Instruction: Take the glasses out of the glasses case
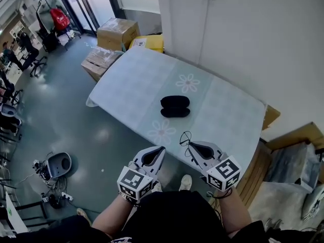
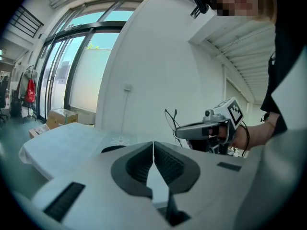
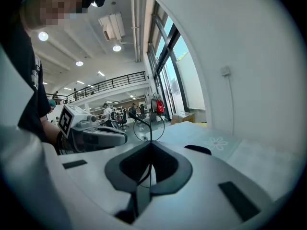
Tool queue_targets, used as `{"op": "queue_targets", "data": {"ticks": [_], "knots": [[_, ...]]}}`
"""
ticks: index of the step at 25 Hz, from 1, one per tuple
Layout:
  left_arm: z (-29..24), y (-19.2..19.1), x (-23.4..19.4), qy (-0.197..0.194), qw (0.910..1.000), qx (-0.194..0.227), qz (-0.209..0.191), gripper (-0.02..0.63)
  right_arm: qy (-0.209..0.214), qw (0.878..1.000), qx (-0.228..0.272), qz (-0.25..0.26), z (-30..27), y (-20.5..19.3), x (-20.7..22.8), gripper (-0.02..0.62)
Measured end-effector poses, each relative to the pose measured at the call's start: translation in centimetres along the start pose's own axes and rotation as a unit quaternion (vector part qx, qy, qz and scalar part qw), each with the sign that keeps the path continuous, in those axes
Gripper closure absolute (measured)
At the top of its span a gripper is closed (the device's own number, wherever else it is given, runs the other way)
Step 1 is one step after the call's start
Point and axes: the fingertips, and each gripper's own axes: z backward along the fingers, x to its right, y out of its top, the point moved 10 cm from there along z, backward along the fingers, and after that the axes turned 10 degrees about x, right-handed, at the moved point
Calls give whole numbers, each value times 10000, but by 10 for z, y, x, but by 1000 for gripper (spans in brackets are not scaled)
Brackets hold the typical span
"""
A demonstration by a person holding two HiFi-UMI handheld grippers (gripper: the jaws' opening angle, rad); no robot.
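1. The right tool is gripping the glasses. In the right gripper view its jaws are pressing together on the thin wire frame, and one lens ring is sticking up past the tips.
2. The left tool is holding nothing. In the left gripper view its jaws are meeting at the tips with nothing between them.
3. Both tools are hovering side by side over the near edge of the table. They are close to each other but not touching.
4. The glasses case is lying near the table's middle, black, showing as two halves, so it looks open. It is well apart from both tools.
5. The glasses are hanging in the air, clear of the case and of the table.
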Motion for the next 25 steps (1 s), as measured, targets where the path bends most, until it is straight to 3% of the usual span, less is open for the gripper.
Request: {"op": "queue_targets", "data": {"ticks": [10,25], "knots": [[21,-3,-21,-196,9997,98,124,575,-274,9996,-49,-51,-11,-7,-36,571],[32,-4,-14,-317,9993,166,93,575,-306,9995,-45,-31,-4,-15,-59,572]]}}
